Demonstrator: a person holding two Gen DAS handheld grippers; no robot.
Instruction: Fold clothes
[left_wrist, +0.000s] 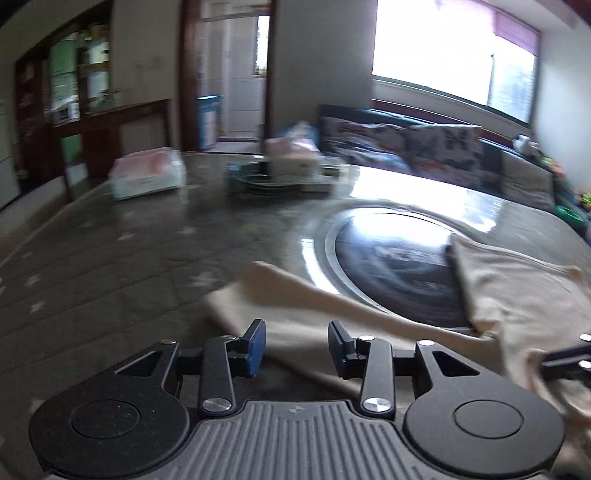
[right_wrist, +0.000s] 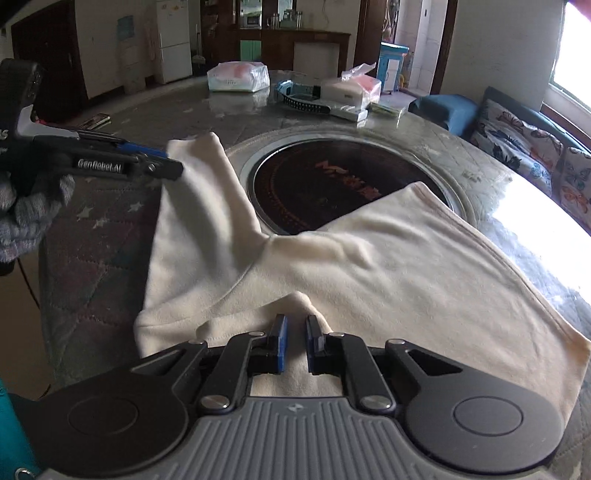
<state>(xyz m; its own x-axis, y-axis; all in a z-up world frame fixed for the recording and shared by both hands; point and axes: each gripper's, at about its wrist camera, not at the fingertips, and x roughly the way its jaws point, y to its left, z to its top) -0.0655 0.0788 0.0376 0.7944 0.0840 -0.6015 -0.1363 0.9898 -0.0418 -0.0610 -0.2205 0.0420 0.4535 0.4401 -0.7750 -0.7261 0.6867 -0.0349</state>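
Note:
A cream garment (right_wrist: 369, 266) lies on the round table, partly over the dark centre disc (right_wrist: 332, 184). It also shows in the left wrist view (left_wrist: 517, 295). My left gripper (left_wrist: 296, 347) is open and empty, hovering over the garment's left strip (left_wrist: 280, 295); in the right wrist view it shows side-on (right_wrist: 162, 162) beside the garment's upper left corner. My right gripper (right_wrist: 295, 339) has its jaws narrowly apart over a raised fold of the cloth (right_wrist: 295, 301); whether the cloth is pinched is unclear. A part of the right gripper (left_wrist: 565, 362) shows at the left view's right edge.
The table has a quilted star-pattern cover (right_wrist: 99, 229) and a glossy rim (right_wrist: 517, 192). Tissue packs (right_wrist: 238, 75), a dark tray (right_wrist: 303, 99) and boxes (right_wrist: 351, 92) stand at the far side. A sofa with butterfly cushions (right_wrist: 524, 140) is at the right.

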